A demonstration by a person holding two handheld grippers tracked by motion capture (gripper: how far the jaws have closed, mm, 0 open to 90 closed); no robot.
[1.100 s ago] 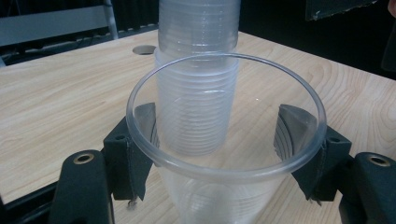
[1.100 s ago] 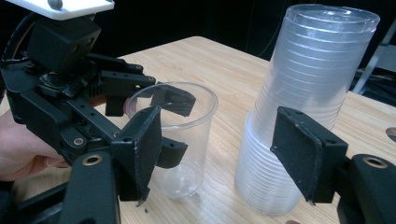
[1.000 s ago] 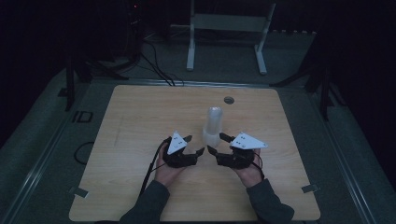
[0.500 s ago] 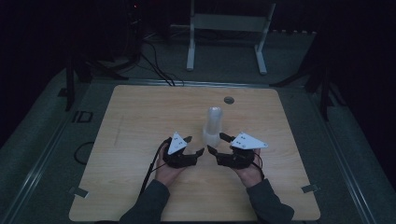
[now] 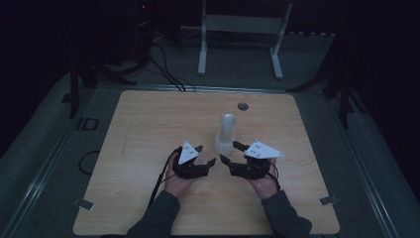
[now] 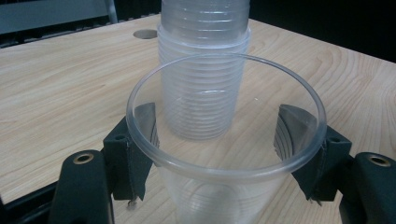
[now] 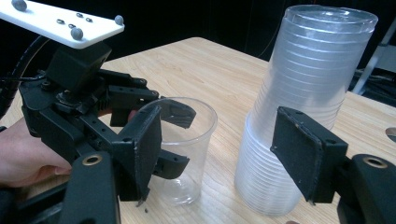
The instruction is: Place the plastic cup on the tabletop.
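A tall stack of clear plastic cups [image 5: 226,134] [image 7: 303,93] stands upright near the middle of the wooden table [image 5: 148,124]. A single clear cup [image 6: 224,186] [image 7: 187,140] stands on the table just in front of the stack [image 6: 203,84]. My left gripper [image 5: 207,154] [image 6: 217,140] [image 7: 180,139] is shut on it, one pad pressed against each side of its wall below the rim. My right gripper [image 5: 232,151] [image 7: 224,154] is open close to the stack's base, its jaws spread wide and holding nothing.
A round hole [image 5: 242,106] sits in the table's far edge behind the stack. A white metal frame [image 5: 242,25] and black cables [image 5: 163,69] lie on the dark floor beyond the table.
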